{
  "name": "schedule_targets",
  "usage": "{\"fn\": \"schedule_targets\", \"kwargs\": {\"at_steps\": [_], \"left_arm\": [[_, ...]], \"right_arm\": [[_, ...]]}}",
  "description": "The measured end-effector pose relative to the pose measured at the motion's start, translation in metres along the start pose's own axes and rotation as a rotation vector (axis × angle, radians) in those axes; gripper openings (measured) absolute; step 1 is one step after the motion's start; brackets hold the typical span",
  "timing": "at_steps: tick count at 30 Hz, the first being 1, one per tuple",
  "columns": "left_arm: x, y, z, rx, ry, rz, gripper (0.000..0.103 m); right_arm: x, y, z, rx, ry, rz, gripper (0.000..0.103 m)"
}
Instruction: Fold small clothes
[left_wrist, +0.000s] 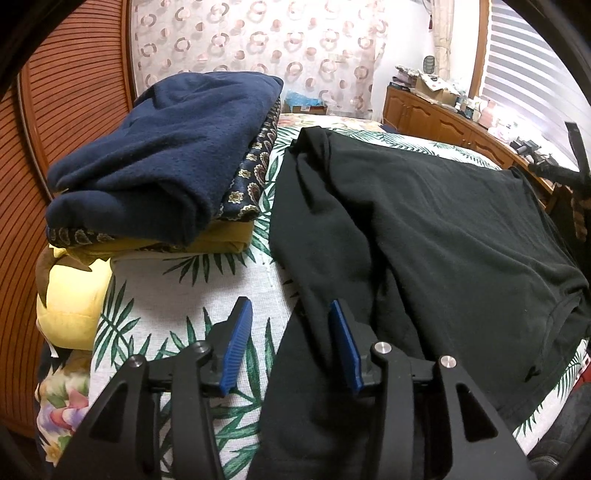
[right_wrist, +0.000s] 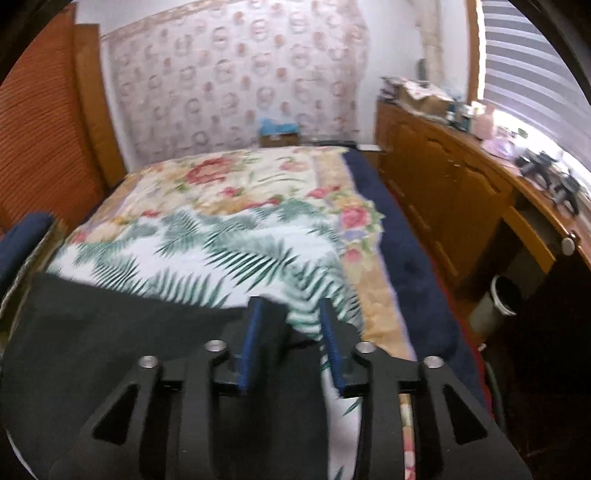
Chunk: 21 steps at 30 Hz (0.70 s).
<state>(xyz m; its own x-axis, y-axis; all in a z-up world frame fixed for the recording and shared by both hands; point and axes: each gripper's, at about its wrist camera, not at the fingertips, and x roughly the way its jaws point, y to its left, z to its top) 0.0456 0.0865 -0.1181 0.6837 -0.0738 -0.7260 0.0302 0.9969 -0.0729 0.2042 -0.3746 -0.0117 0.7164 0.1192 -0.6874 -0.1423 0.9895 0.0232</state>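
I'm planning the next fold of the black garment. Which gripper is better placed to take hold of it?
Probably the left gripper: its open jaws straddle an edge of the black garment. The right gripper is open at the garment's far corner, mostly over the leaf-print bedspread.

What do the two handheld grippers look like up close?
Both match: the left gripper and right gripper each have a matte black body with triangular cut-outs, round silver bolt heads, and two ribbed blue pads. No cables, markings, hands or sleeves show.

folded stack (left_wrist: 162, 162) on bedspread (left_wrist: 177, 295), left of spread garment (left_wrist: 424, 229); cabinet (right_wrist: 443, 192) right of bed.
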Motion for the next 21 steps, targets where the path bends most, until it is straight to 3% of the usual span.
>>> {"fn": "schedule_targets", "kwargs": {"at_steps": [2, 5, 11, 15, 21], "left_arm": [[0.0, 0.0, 0.0, 0.004, 0.001, -0.005, 0.046], [-0.002, 0.0, 0.0, 0.011, 0.003, -0.022, 0.048], [-0.018, 0.004, -0.002, -0.031, -0.004, -0.103, 0.048], [-0.034, -0.006, 0.002, -0.035, -0.018, -0.169, 0.049], [-0.026, -0.027, 0.001, 0.008, 0.028, -0.148, 0.049]], "right_arm": [[0.0, 0.007, -0.008, -0.023, 0.011, 0.029, 0.055], [0.006, 0.013, -0.025, -0.04, 0.056, 0.053, 0.056], [0.024, 0.014, -0.053, -0.09, 0.133, 0.026, 0.056], [0.026, 0.011, -0.061, -0.072, 0.124, 0.034, 0.059], [0.025, 0.006, -0.063, -0.042, 0.121, 0.05, 0.06]]}}
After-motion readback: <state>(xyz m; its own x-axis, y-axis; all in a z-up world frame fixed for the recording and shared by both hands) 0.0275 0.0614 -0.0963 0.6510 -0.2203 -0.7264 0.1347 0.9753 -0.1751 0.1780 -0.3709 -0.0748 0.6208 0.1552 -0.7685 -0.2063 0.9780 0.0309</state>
